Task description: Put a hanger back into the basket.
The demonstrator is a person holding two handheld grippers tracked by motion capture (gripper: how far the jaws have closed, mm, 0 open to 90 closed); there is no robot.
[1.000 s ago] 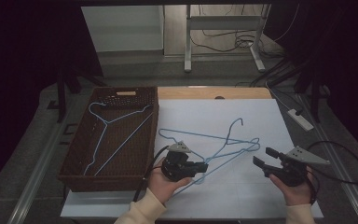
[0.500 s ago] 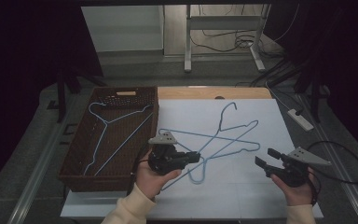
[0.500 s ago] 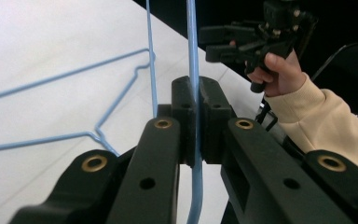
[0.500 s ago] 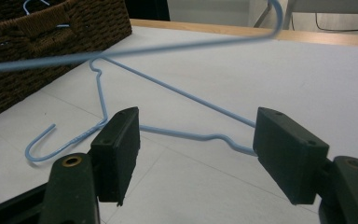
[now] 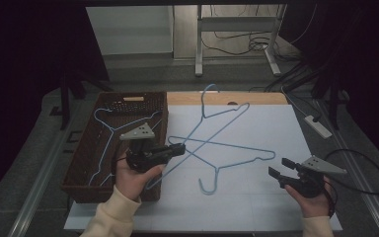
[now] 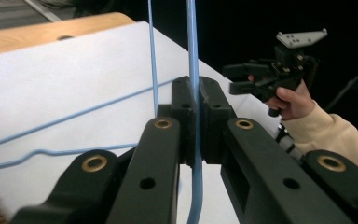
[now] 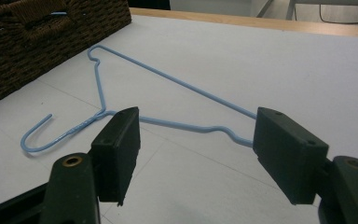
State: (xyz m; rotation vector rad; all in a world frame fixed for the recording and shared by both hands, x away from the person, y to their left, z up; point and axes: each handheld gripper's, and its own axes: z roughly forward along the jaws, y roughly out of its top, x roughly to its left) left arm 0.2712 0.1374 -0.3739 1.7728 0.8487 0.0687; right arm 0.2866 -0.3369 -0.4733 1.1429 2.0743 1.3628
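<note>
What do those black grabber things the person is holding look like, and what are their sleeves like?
Both the left gripper and the right gripper are black, each with two blocky jaws, brass-coloured pivot pins, a grey three-cornered plate with small holes on top, and a trailing black cable. The person wears cream-coloured sleeves.

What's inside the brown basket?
One blue wire hanger lies inside the brown basket. The left gripper and its hand cover part of the basket's near right side, so anything under them is hidden.
</note>
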